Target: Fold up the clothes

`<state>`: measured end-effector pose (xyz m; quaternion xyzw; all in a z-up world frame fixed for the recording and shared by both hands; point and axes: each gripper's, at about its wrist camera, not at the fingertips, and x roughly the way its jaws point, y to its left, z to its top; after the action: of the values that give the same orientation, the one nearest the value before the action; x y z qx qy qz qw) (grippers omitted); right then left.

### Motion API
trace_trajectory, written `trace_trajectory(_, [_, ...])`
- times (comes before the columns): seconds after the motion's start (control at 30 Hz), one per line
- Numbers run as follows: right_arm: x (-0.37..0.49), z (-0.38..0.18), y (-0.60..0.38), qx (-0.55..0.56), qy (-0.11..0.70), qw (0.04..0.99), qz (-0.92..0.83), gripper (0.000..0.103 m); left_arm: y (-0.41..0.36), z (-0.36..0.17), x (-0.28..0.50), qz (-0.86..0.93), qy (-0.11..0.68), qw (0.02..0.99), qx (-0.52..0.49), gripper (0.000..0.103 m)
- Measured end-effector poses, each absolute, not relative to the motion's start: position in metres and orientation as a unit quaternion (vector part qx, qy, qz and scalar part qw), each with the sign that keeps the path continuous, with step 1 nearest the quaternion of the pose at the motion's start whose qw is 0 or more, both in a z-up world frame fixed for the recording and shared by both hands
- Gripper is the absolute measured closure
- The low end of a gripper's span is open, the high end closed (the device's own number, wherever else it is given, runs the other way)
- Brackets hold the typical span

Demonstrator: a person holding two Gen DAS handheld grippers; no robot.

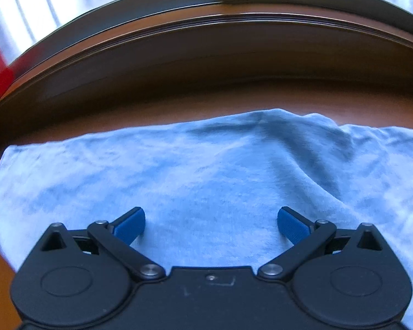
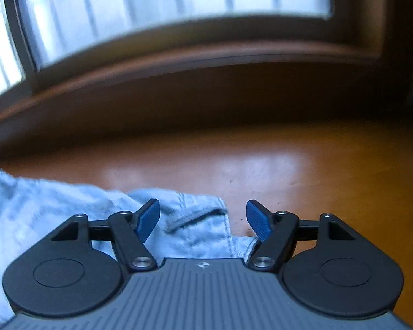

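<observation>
I hold both the left gripper (image 1: 211, 224) and the right gripper (image 2: 203, 217) spread wide (nothing gripped) above the pale blue garment (image 1: 179, 170) on the table (image 2: 289, 170).

My wooden table (image 2: 303, 165), orange-brown and glossy, fills the middle of the right wrist frame. On it lies a pale blue garment (image 1: 179, 170), spread wide across the left wrist frame, its stitched hem at the right frame's lower centre.
</observation>
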<state>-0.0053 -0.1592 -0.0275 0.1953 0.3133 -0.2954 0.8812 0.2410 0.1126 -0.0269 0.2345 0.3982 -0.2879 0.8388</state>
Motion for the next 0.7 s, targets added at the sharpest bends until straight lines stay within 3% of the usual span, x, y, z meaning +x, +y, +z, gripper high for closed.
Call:
trace_trajectory(0.07, [-0.001, -0.032, -0.159, 0.195, 0.299, 0.892, -0.277, 0.055, 0.112, -0.026, 0.238, -0.273, 0.399, 0.843, 0.233, 0.000])
trace_trajectory(0.1, [0.001, -0.030, -0.154, 0.194, 0.291, 0.899, -0.263, 0.085, 0.113, -0.025, 0.237, -0.272, 0.397, 0.844, 0.237, 0.000])
trace_trajectory(0.13, [0.002, -0.026, -0.142, 0.182, 0.280, 0.905, -0.265, 0.089, 0.114, -0.024, 0.237, -0.270, 0.395, 0.844, 0.241, 0.000])
trace_trajectory(0.4, [-0.043, 0.045, -0.030, 0.137, 0.067, 0.895, -0.420, 0.093, 0.112, -0.022, 0.237, -0.291, 0.390, 0.831, 0.271, 0.000])
trace_trajectory(0.5, [-0.021, 0.030, -0.029, 0.077, 0.125, 0.871, -0.469, 0.092, 0.109, -0.020, 0.235, -0.309, 0.376, 0.826, 0.285, 0.000])
trace_trajectory(0.63, [0.028, -0.035, -0.070, 0.044, 0.274, 0.832, -0.481, 0.088, 0.106, -0.019, 0.235, -0.317, 0.368, 0.824, 0.292, 0.000])
trace_trajectory(0.7, [0.033, -0.041, -0.075, 0.060, 0.294, 0.818, -0.491, 0.078, 0.105, -0.018, 0.236, -0.320, 0.368, 0.823, 0.293, 0.000])
